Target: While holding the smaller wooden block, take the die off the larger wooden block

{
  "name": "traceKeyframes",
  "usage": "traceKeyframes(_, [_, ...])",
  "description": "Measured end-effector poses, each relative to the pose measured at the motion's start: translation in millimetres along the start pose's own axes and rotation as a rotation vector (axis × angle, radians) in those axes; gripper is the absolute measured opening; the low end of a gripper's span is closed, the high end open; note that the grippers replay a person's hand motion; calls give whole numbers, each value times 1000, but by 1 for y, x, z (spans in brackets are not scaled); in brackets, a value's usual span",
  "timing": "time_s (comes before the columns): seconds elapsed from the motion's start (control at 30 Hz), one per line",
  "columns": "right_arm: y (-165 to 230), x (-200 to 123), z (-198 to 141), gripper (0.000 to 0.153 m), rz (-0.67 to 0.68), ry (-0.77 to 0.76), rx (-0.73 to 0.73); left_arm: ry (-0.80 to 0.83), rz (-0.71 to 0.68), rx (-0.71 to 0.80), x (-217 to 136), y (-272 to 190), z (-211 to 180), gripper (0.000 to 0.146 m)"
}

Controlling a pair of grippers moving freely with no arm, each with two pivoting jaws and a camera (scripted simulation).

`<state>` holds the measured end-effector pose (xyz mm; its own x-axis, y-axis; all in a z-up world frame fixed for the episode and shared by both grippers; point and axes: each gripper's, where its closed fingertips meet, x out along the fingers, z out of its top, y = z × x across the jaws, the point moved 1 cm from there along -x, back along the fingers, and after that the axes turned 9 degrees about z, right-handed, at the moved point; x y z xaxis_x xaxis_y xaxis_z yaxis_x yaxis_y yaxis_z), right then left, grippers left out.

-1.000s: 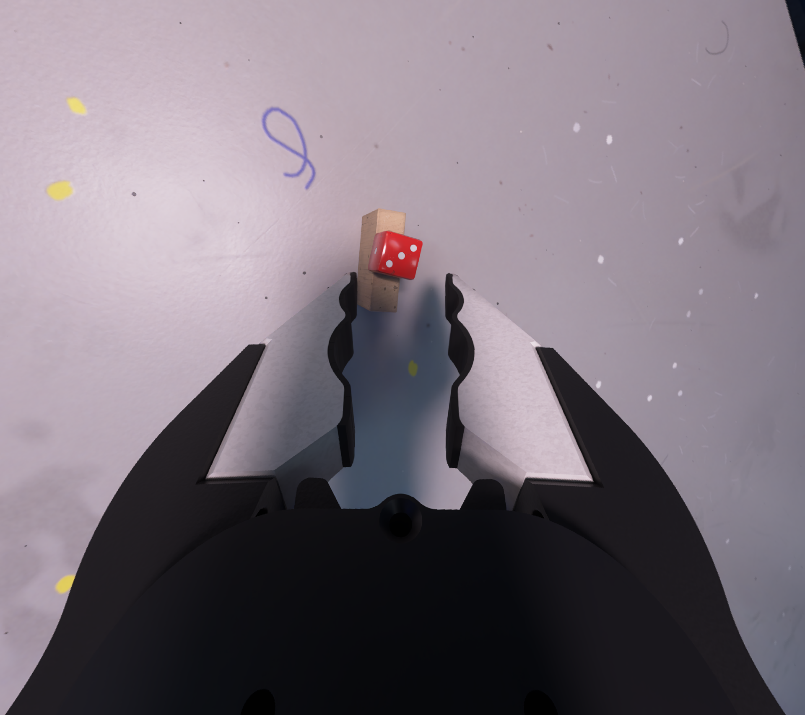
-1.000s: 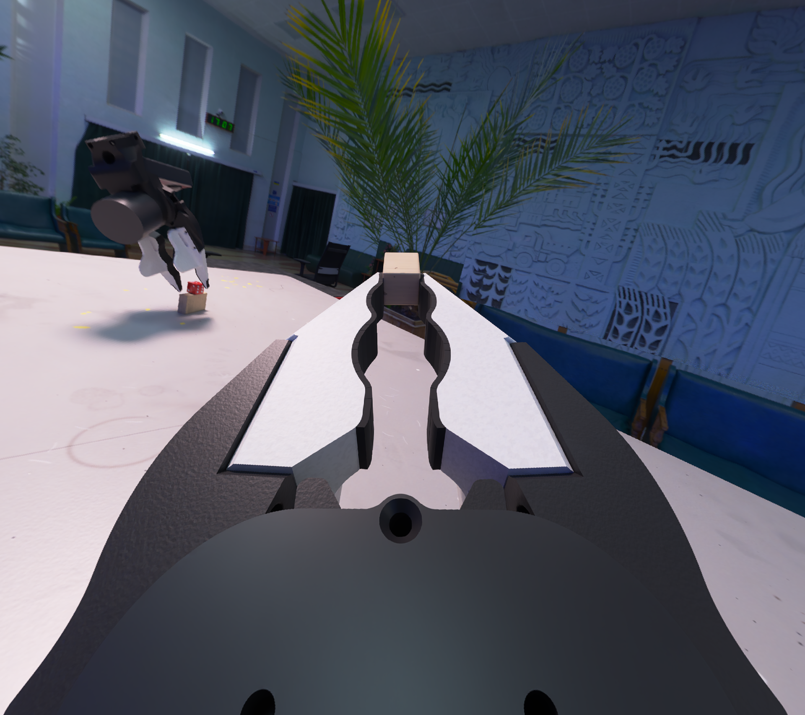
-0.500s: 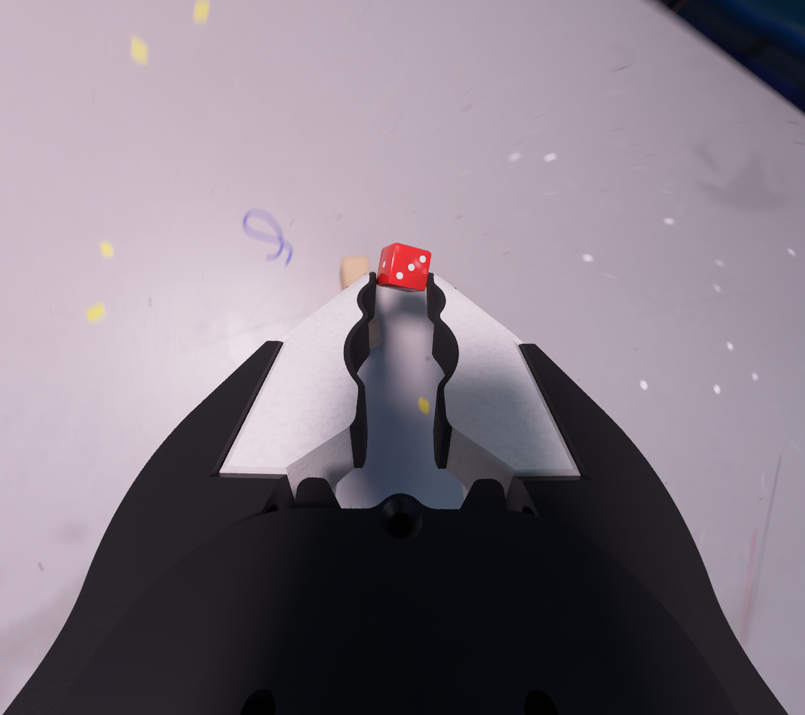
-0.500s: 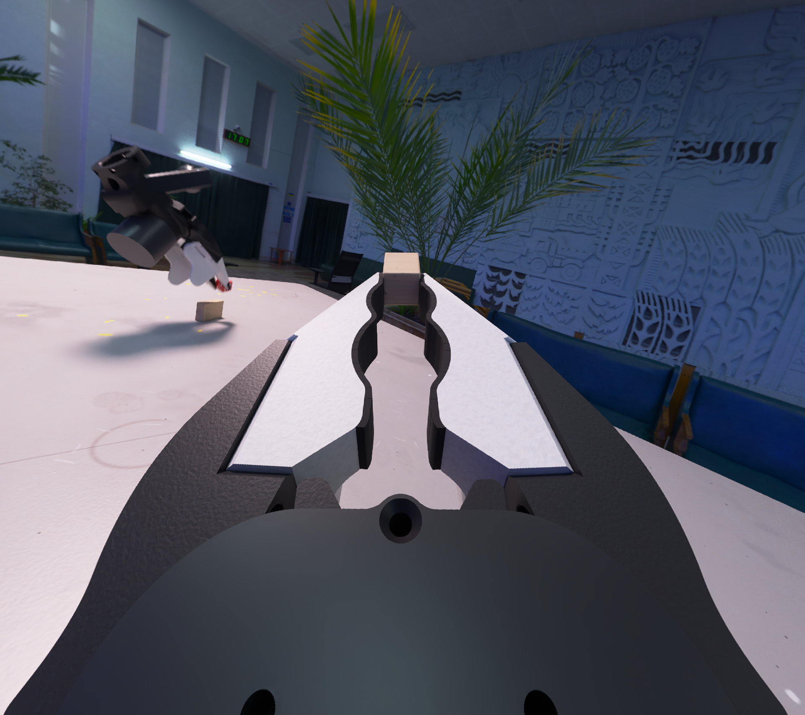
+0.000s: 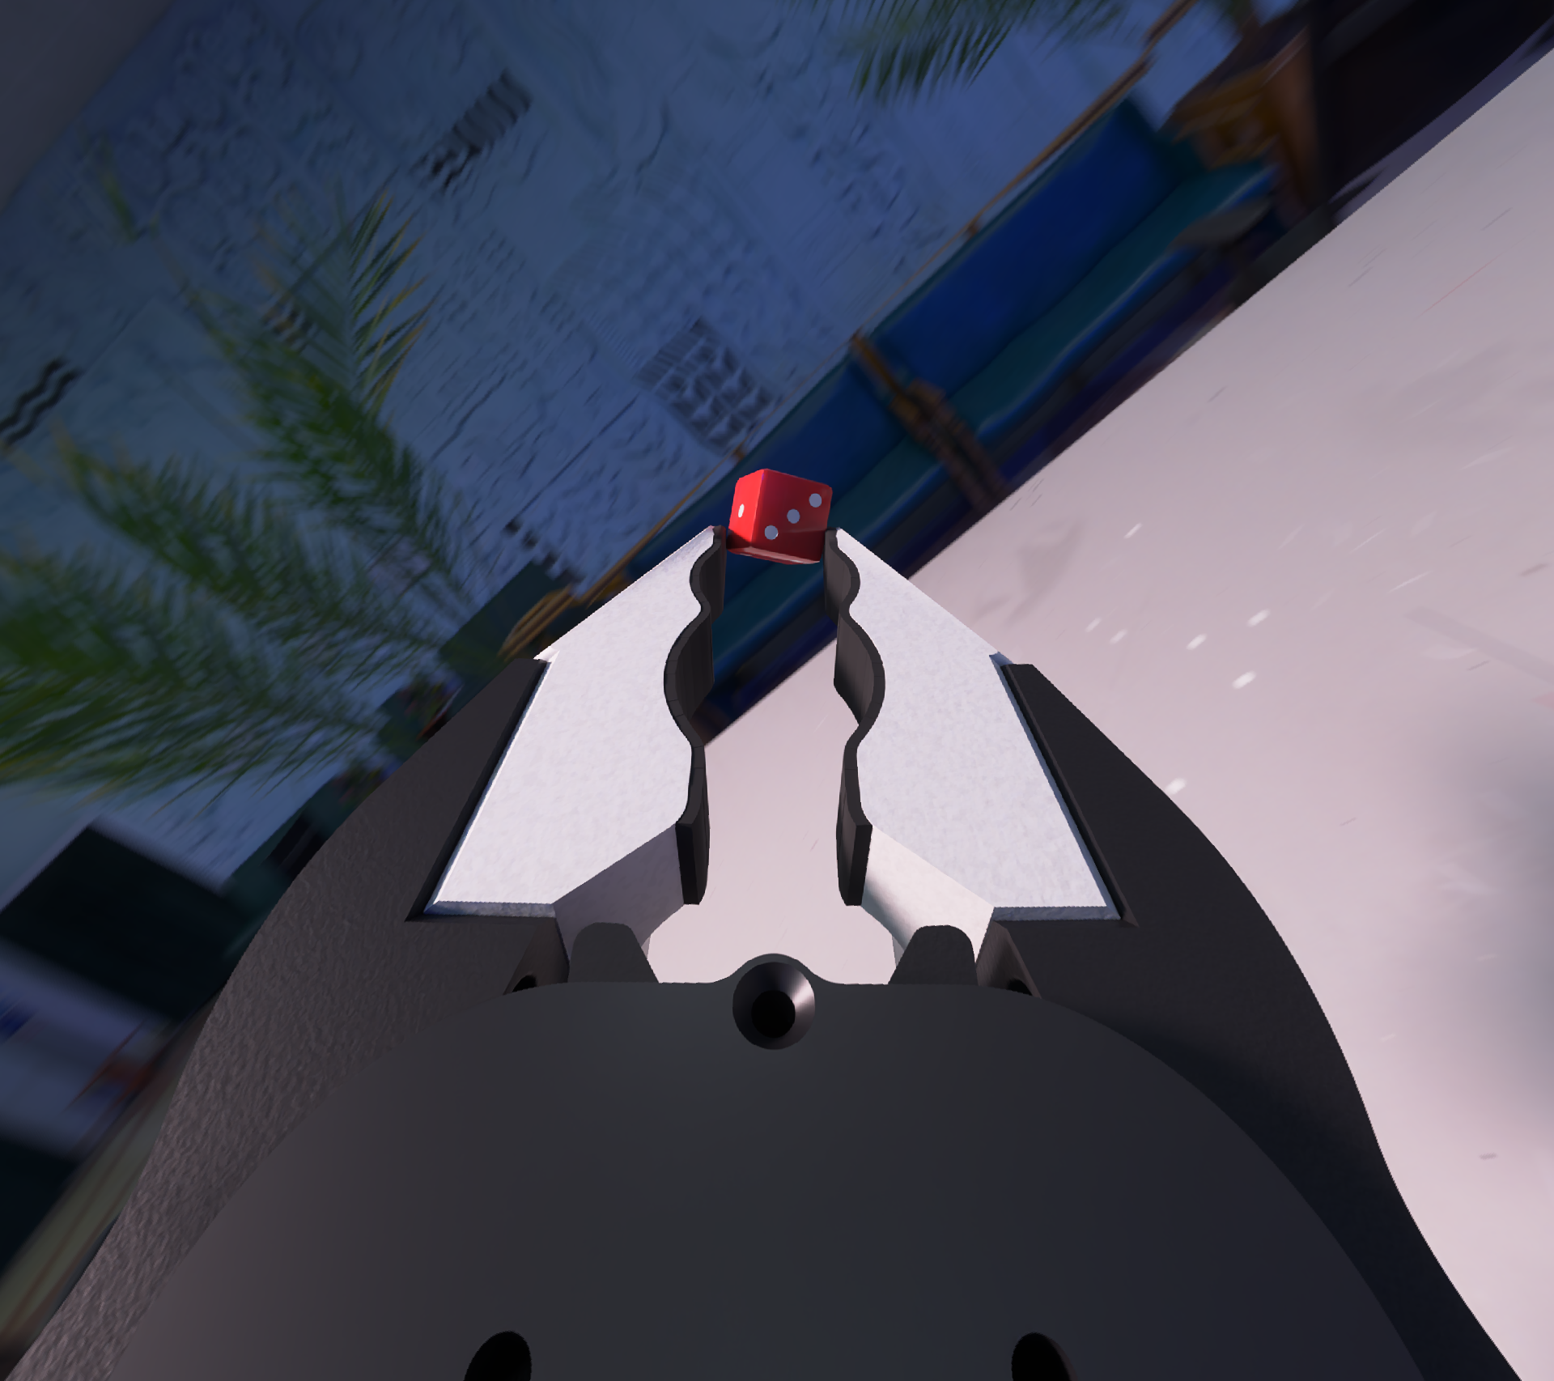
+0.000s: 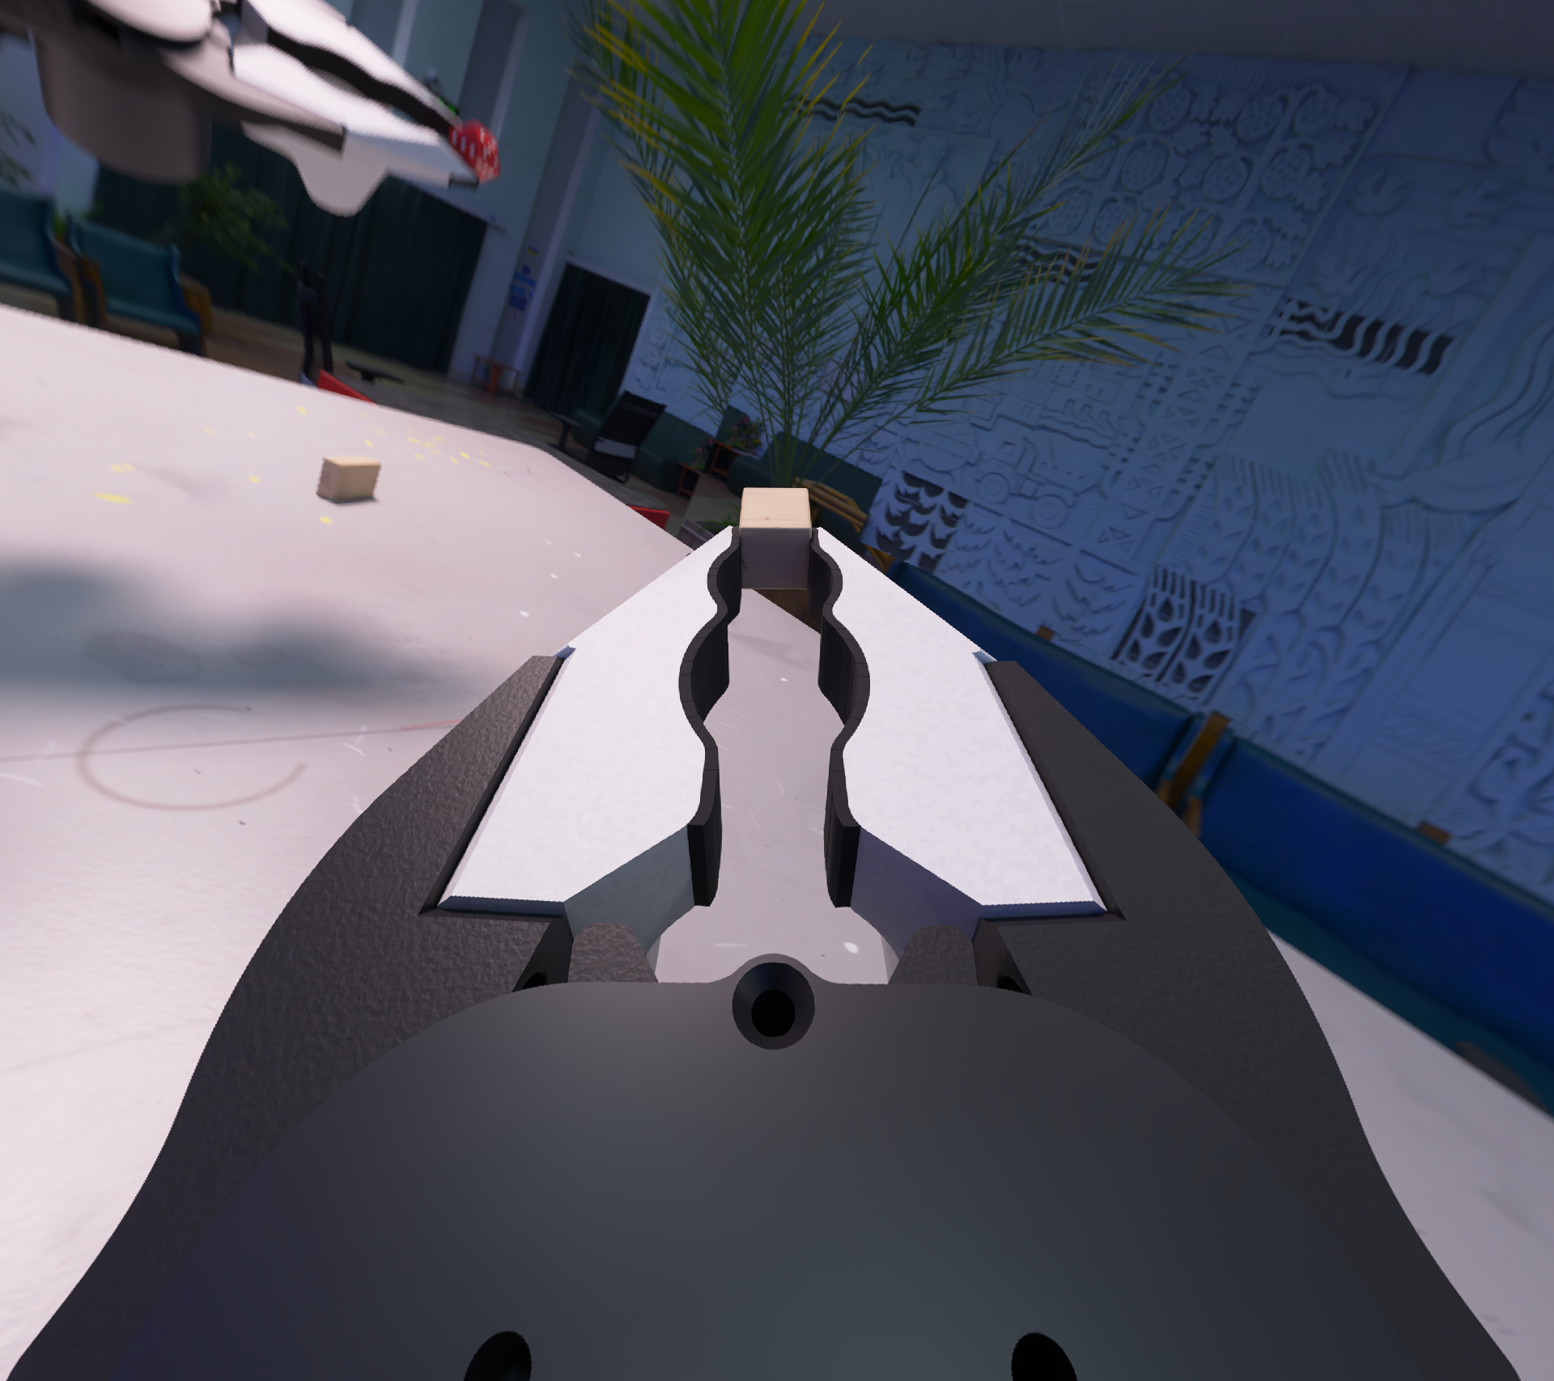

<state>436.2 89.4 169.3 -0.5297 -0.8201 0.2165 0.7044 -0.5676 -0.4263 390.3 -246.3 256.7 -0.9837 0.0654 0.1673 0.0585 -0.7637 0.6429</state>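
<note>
White table [image 6: 168,920] under blue patterned walls [image 6: 1261,247]; left gripper [image 5: 775,542] clamped on die [image 5: 778,515], right gripper [image 6: 774,558] on smaller block [image 6: 774,533].

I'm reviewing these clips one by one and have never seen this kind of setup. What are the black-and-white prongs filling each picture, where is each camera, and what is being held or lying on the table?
Each picture comes from a camera mounted on a hand-held gripper, looking forward along its two fingers. There are two such tools, one per picture.

In the left wrist view, the left hand-held gripper pinches a red die at its fingertips, lifted above the white table; the background is blurred.

In the right wrist view, the right hand-held gripper clamps the smaller wooden block. At the upper left of that same view, blurred, you see the left tool with the die. Below it, the larger wooden block sits alone on the table, with nothing on top. A palm plant stands behind.
</note>
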Motion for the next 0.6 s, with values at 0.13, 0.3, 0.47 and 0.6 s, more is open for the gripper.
traceKeyframes(0.13, [5,6,3,14,-12,69,-122,-115,-201,-8,-16,-28,44,23])
traceKeyframes(0.3, [8,11,10,14,-25,121,-176,-25,-638,56,-47,-120,60,23])
traceKeyframes(0.47, [15,10,11,14,8,220,-317,-76,-840,130,-72,-192,62,23])
traceKeyframes(0.6, [15,10,5,14,26,389,-500,-88,-921,120,-78,-217,66,23])
